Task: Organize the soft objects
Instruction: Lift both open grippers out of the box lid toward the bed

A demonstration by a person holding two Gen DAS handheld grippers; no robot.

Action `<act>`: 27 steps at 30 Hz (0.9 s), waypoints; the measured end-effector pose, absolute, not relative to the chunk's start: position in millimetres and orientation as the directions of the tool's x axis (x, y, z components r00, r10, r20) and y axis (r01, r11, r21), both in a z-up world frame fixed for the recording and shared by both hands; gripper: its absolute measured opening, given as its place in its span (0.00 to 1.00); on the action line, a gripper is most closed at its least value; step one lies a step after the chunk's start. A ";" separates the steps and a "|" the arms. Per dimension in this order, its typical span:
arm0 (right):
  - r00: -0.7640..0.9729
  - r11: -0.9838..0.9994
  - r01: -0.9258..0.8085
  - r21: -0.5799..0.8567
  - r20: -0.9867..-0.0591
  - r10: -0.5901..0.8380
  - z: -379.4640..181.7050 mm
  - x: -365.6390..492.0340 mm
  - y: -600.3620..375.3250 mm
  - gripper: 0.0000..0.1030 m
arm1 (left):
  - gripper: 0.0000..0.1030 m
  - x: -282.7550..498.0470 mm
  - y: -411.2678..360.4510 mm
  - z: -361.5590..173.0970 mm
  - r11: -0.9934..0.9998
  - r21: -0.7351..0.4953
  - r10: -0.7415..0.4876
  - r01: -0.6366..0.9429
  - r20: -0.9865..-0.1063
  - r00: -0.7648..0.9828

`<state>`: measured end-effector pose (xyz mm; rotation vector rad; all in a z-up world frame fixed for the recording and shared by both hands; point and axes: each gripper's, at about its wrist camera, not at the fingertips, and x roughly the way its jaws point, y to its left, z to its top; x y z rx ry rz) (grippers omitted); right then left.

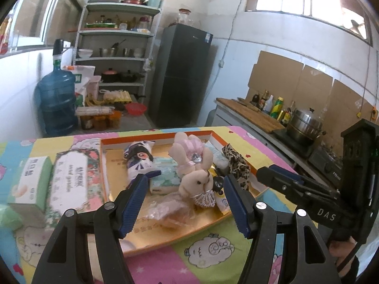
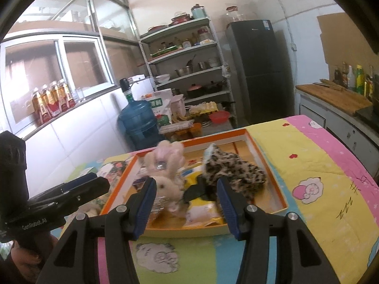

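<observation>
My left tongs (image 1: 183, 195) and right tongs (image 2: 186, 200) hung apart and empty, above the near edge of the orange tray (image 1: 189, 136) on the tabletop. The plush rabbit (image 1: 197, 165) lay dead ahead, lengthwise away from me, nearer my left.

Fuzzy plush rabbit (image 1: 197, 177) lies in a glossy cardboard tray (image 1: 156, 139)

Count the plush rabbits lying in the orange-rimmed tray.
2: rabbit with pink ears mid-tray; second rabbit just in front, touching it. Others may be hidden beneath.
</observation>
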<state>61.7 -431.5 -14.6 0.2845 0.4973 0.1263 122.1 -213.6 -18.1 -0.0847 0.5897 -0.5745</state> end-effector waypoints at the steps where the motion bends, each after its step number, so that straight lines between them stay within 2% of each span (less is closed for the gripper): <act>1: 0.871 0.954 -0.059 0.294 -0.452 0.193 -13.7 60.4 -425.0 0.52 | 0.66 119.4 -209.3 -17.1 0.841 -0.238 -0.535 0.485 -0.499 0.682; 27: 0.847 0.958 -0.189 0.215 -0.458 0.269 7.2 30.7 -313.0 0.52 | 0.66 73.0 -87.5 -5.6 0.877 -0.278 -0.479 0.391 -0.460 0.747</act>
